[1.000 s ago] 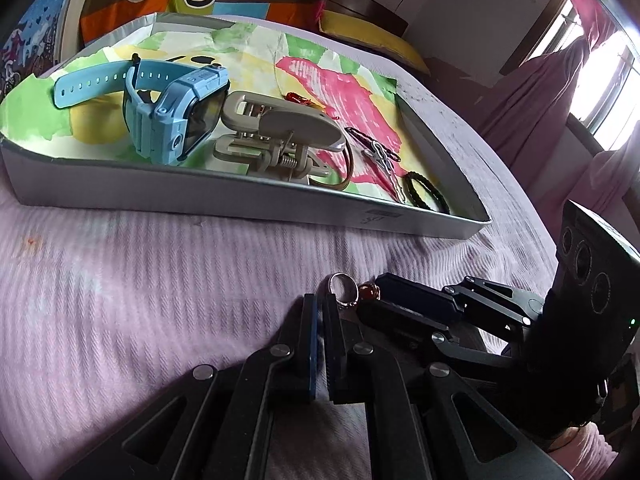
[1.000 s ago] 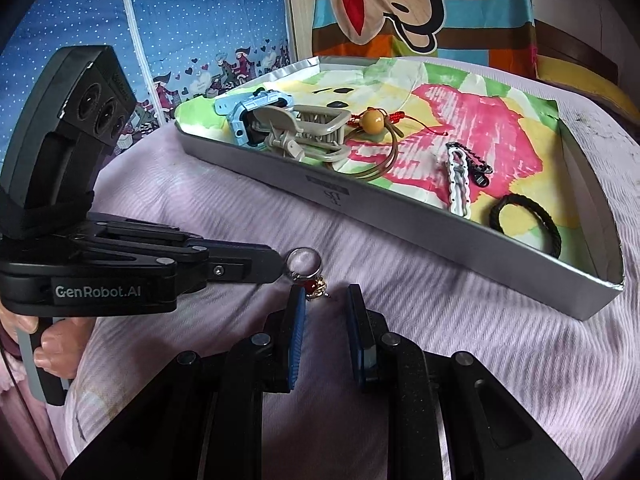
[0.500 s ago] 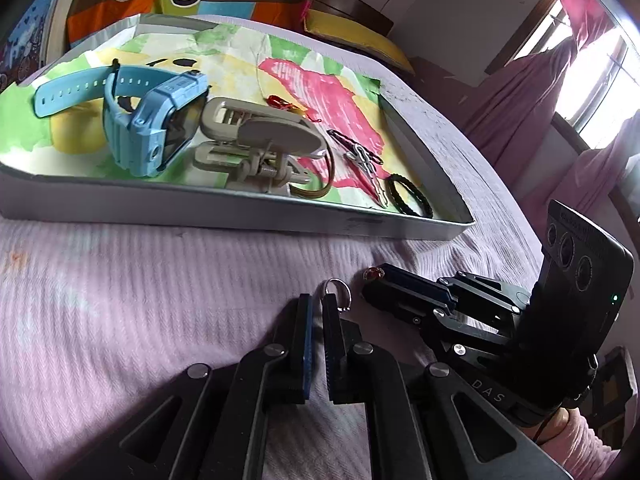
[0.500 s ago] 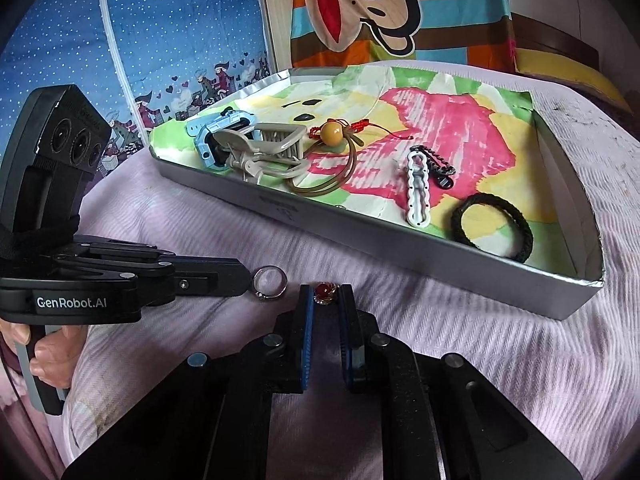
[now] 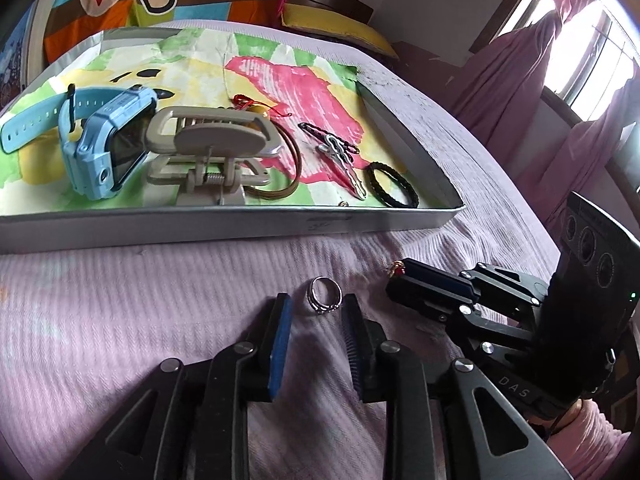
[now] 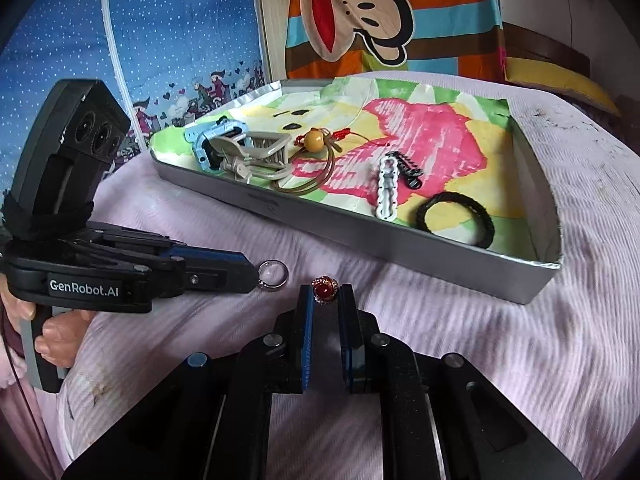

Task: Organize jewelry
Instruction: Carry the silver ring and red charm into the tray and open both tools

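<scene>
On the lilac bedspread (image 5: 120,312), just short of the tray's near wall, lie the two pieces not yet put away. The silver ring (image 5: 325,295) sits loose on the cloth between the fingertips of the left gripper (image 5: 316,312), whose jaws stand wide with a clear gap on either side of the band. It is a thin plain band with a small cluster at one edge, tipped slightly up. Just beside it, the red ring (image 6: 325,290), a round red stone in a gold-coloured setting, is pinched between the narrow jaws of the right gripper (image 6: 324,300).

The tray (image 5: 240,228) already holds most of the pieces: a blue watch (image 5: 104,148), a beige claw clip (image 5: 212,152), a cord with a yellow bead (image 6: 315,140), a white clip (image 6: 386,188), a black clip (image 6: 408,166) and a black braided band (image 6: 456,216). By my reckoning the sorting is nearly done; only the two rings are left to go in.
</scene>
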`<state>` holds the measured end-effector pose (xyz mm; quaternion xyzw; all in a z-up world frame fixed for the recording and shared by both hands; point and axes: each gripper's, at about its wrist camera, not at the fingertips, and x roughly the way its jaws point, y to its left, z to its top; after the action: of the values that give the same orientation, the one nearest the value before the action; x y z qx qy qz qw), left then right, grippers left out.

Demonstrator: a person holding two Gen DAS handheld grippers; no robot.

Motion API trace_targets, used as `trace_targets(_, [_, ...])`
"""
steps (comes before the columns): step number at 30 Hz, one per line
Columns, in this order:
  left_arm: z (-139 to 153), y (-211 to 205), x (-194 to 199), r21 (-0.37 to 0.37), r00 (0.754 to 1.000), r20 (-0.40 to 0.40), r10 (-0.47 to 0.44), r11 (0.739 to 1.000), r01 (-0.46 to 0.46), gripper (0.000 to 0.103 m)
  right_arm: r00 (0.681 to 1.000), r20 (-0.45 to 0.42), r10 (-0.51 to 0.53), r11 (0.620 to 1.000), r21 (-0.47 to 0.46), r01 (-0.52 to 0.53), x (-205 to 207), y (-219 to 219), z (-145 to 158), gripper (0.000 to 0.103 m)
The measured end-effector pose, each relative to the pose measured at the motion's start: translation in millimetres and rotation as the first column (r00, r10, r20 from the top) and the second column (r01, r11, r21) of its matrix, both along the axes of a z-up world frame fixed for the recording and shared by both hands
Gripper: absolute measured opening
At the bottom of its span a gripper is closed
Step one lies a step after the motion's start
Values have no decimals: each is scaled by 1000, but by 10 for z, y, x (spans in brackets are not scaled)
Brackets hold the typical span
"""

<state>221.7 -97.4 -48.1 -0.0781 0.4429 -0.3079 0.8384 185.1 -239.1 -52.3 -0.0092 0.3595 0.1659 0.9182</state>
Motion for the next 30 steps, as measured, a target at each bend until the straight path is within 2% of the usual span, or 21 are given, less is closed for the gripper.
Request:
trace_targets(13, [2, -210, 28, 156, 998, 53, 23, 987, -31, 24, 1000, 18, -16, 999, 34, 15, -44, -104, 26, 11])
trace_targets(16, [-2, -208, 34, 163, 998, 57, 33, 986, -42, 20, 1000, 19, -18, 999, 38, 17, -41, -112, 17, 11])
trace_targets(30, [61, -139, -140, 140, 991, 128, 41, 988, -59, 20, 999, 45, -5, 999, 42, 3, -86, -81, 30, 11])
